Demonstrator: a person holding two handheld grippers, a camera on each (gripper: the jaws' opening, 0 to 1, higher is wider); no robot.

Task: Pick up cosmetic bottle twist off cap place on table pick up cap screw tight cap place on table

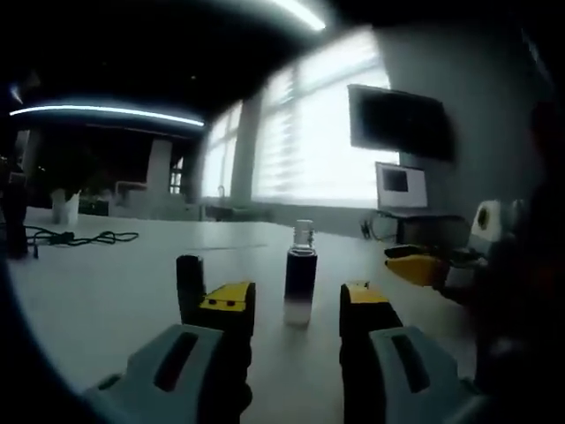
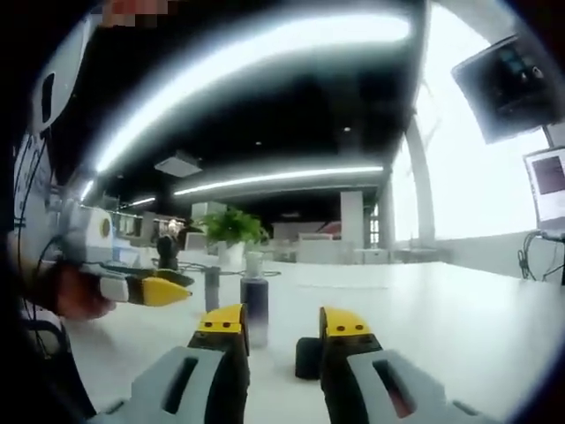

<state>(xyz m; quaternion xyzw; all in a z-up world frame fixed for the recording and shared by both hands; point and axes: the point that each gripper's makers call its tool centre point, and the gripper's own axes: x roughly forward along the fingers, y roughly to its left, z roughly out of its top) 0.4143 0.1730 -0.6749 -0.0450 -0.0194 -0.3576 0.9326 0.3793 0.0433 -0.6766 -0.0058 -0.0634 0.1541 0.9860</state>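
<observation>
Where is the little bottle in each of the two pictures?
Left gripper view: the bottle stands upright on the white table, centre, just beyond the gap between the jaws.
Right gripper view: the bottle stands left of centre, behind the left jaw's yellow tip.
Shared landmark: the wall screen by the bright windows.

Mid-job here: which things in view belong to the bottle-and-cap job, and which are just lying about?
Job:
cosmetic bottle, uncapped, standing
dark upright cylinder beside it, probably its cap

Lying about:
black cable
potted plant
monitor
wall screen
</observation>
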